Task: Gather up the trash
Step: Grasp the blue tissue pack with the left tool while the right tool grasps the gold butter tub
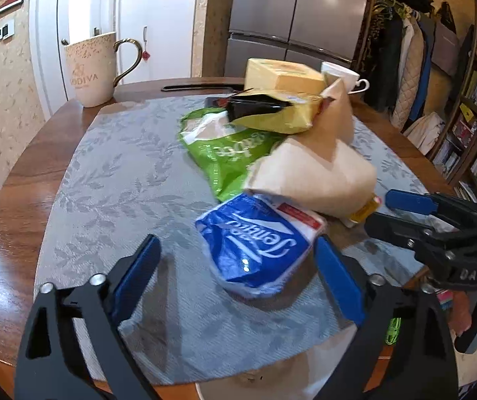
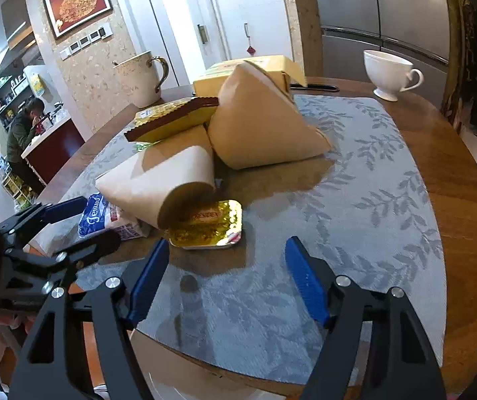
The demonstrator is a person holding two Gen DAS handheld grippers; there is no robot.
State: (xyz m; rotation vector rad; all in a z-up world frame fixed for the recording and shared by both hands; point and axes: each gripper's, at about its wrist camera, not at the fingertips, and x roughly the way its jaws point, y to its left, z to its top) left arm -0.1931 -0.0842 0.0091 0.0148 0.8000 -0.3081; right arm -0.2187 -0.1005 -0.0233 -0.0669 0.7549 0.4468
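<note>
**Soft wrappers first, foil tub next**

My left gripper (image 1: pixel 238 266) is spread wide around the blue tissue packet (image 1: pixel 255 243), which lies on the grey placemat (image 1: pixel 105 173) at the near edge of the trash heap. It looks light, limp and slick, so I judge a pinch across its puffed middle is best. My right gripper (image 2: pixel 228 273) is wide too and holds nothing, with the gold foil butter tub (image 2: pixel 208 226) just ahead, tucked under a brown paper bag (image 2: pixel 158 180). The tub looks thin and crushable; I would grip its rim gently.
</note>
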